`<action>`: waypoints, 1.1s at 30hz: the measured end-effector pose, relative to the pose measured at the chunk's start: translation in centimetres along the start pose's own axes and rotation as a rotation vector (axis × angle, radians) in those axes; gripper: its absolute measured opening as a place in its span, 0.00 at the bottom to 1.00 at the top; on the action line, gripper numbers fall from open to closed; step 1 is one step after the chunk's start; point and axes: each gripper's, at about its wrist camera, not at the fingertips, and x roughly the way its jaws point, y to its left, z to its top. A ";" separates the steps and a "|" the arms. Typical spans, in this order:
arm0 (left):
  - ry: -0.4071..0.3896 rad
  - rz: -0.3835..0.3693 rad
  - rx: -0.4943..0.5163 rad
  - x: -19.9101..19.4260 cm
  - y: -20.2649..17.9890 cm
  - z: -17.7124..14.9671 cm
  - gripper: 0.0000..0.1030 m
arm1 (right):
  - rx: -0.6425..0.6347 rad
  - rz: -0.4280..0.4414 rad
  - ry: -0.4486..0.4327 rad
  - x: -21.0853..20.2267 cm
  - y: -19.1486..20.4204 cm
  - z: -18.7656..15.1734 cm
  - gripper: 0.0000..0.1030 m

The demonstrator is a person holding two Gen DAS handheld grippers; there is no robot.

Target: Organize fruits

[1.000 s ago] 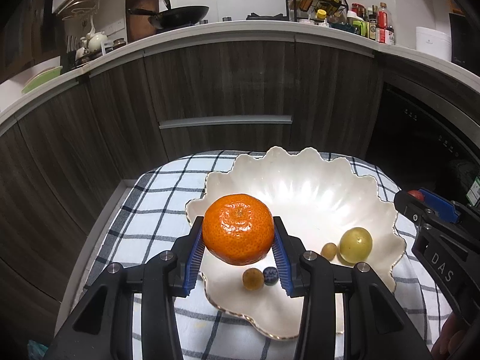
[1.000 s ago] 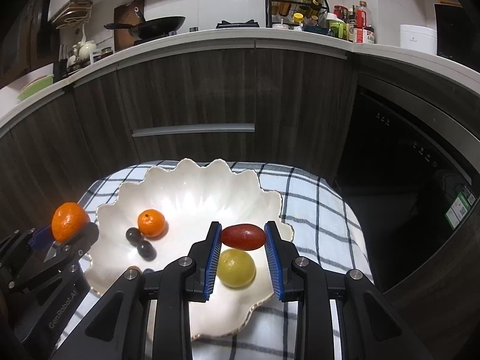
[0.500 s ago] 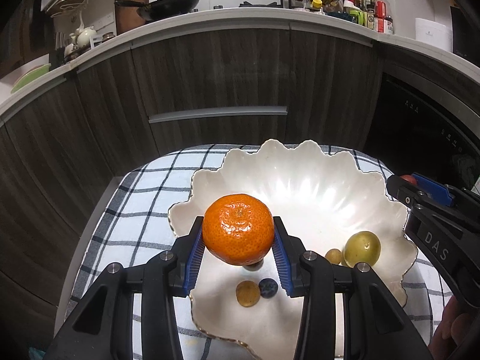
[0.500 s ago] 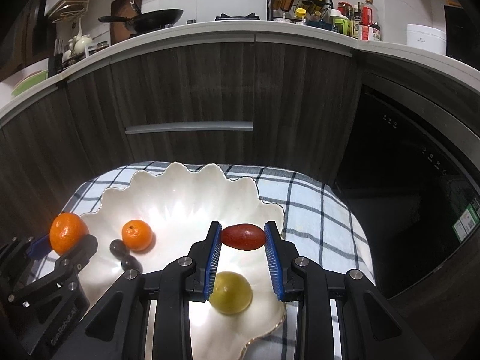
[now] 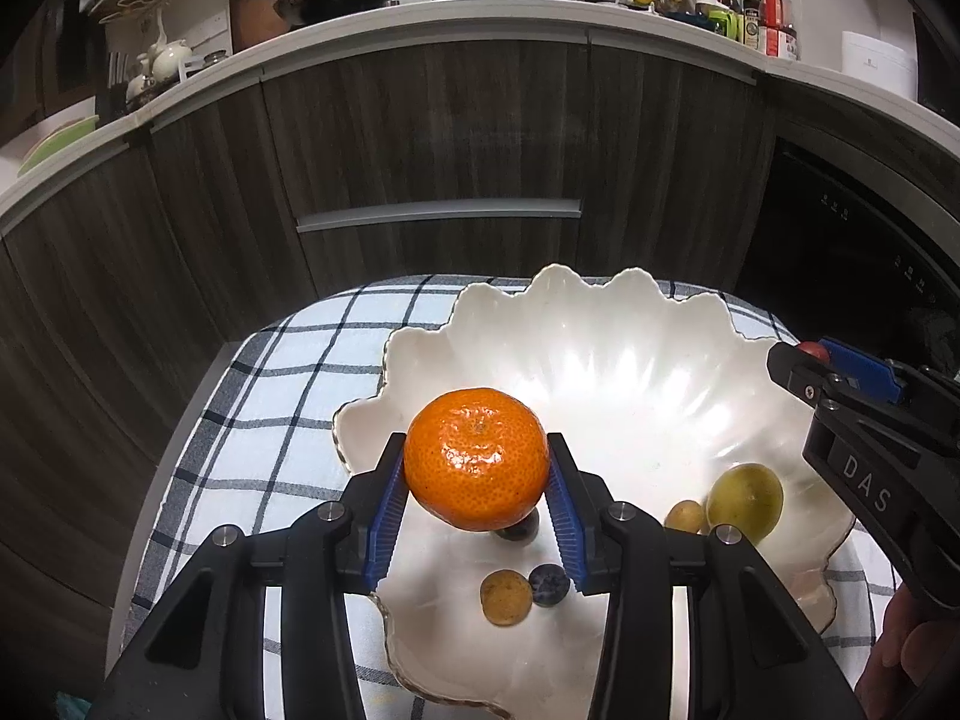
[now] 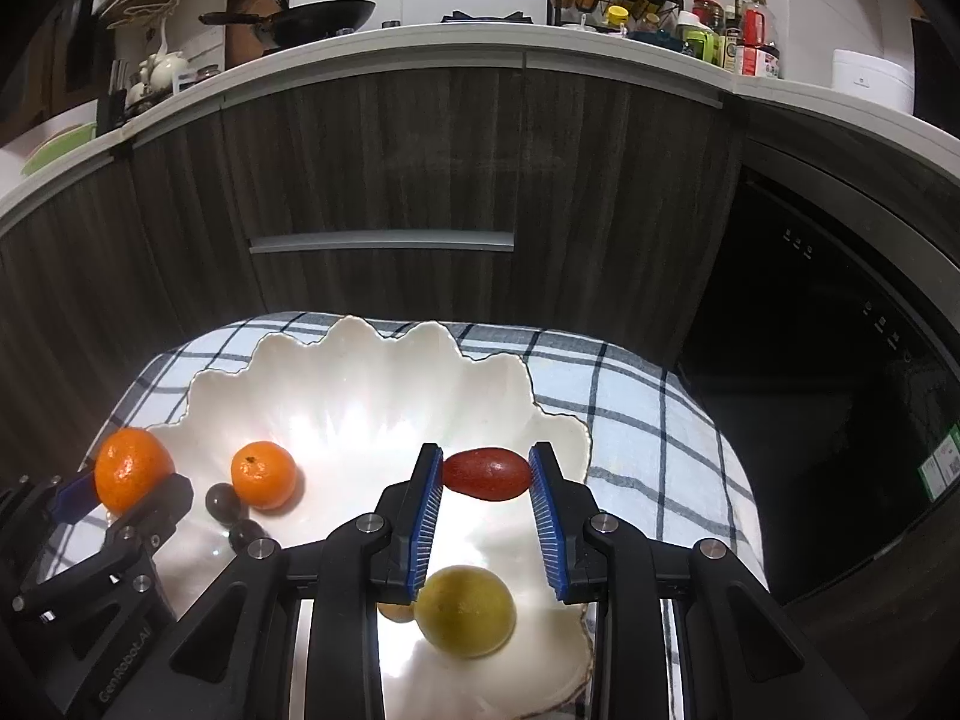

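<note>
On our left, the left gripper (image 5: pixel 477 474) clamps the mandarin (image 5: pixel 476 459) just above the scalloped bowl's (image 5: pixel 600 324) near-left rim; on our right, the right gripper (image 6: pixel 486 474) pinches the red fruit (image 6: pixel 487 473) crosswise over the bowl's right edge, both poised above it.

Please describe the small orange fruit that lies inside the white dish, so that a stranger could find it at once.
Find the white scalloped dish on the checked cloth. On its left side lies a small tangerine, beside two dark grapes. It alone rests loose; the bigger tangerine is held in the left gripper.
</note>
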 end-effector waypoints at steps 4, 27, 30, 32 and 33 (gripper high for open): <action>-0.040 0.028 -0.008 -0.7 0.2 0.0 0.68 | -0.012 -0.019 -0.003 -0.1 0.2 0.0 0.48; -0.099 0.074 -0.031 -4.2 1.1 0.5 0.86 | 0.021 -0.045 -0.061 -3.8 -0.2 -0.2 0.81; -0.107 0.074 -0.032 -5.0 1.2 0.4 0.86 | 0.024 -0.045 -0.068 -4.6 -0.2 -0.3 0.81; -0.115 0.075 -0.033 -5.5 1.2 0.3 0.86 | 0.024 -0.045 -0.073 -5.2 -0.2 -0.3 0.81; -0.117 0.075 -0.032 -5.8 1.3 0.3 0.86 | 0.024 -0.046 -0.075 -5.4 -0.1 -0.4 0.81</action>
